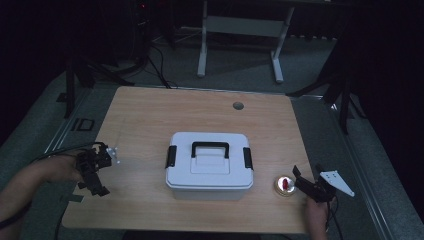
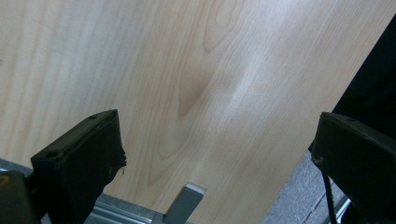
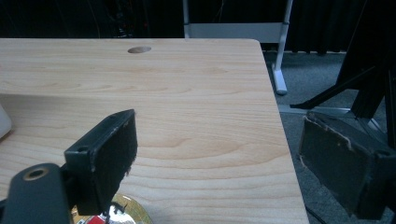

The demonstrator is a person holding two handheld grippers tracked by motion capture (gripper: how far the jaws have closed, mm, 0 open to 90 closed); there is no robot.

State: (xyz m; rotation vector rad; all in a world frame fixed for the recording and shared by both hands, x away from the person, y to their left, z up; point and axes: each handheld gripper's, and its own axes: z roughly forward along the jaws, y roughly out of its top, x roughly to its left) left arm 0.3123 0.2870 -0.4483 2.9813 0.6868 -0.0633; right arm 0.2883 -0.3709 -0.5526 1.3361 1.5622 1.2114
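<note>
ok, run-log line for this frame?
left gripper: open, empty, over table left of box | right gripper: open, beside gold disc | box: shut, latched

No text, label, brand, number or sign can be read anywhere. The white plastic box with a black handle [image 1: 209, 166] at the centre of the high view carries no legible marking, and the small round gold-rimmed object with a red centre [image 1: 284, 185] at lower right is too small to tell.
</note>
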